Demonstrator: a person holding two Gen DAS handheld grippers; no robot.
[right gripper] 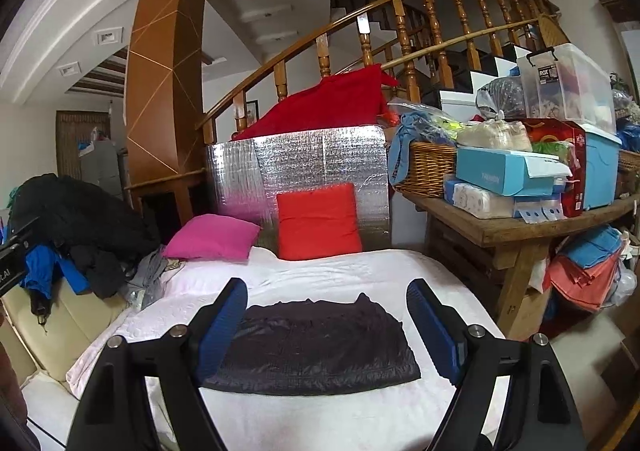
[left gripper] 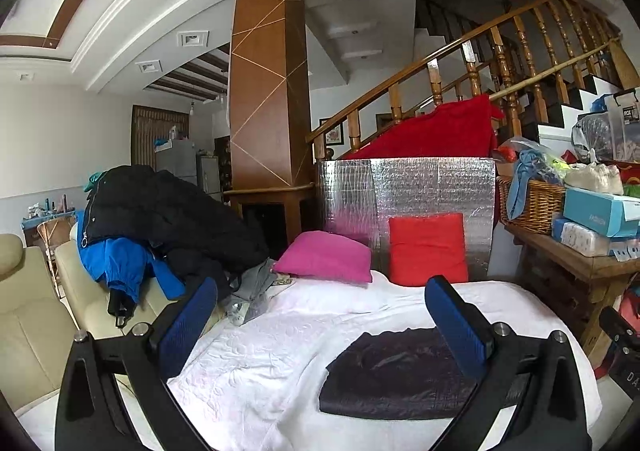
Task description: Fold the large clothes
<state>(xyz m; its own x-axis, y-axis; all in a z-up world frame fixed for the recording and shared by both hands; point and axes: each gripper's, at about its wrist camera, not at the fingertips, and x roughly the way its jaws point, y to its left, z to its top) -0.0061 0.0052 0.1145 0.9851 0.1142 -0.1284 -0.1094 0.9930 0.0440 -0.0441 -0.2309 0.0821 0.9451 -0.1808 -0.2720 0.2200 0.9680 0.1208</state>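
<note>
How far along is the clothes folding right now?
Done: one dark quilted garment lies folded flat on the white bedspread. In hand: nothing; the left gripper and right gripper are both open and empty above it. Left: the heap of black and blue jackets on the cream sofa looks unfolded.

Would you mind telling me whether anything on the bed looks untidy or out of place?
The dark garment lies folded flat on the white cover. Only the heap of jackets spilling from the sofa onto the bed's edge looks untidy.
</note>
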